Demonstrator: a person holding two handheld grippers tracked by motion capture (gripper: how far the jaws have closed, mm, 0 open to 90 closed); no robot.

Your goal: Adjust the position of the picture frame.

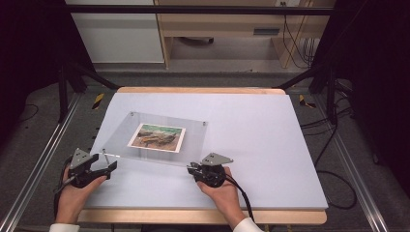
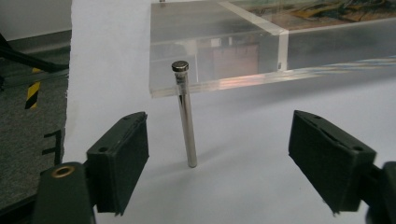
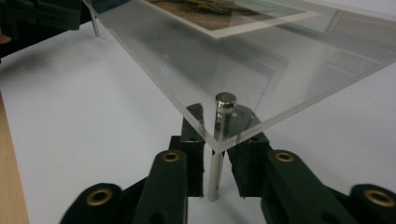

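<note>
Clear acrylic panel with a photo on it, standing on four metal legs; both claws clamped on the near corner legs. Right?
Not both. The right claw is closed around its leg, per the right gripper view. The left claw is open, its leg standing untouched between the jaws, per the left gripper view. The rest holds.

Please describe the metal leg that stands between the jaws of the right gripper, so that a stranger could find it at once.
On the pale table sheet stands a clear acrylic plate with a photo on it. The thin steel leg is under its near right corner. Unlike the other legs, the right gripper pinches it.
</note>
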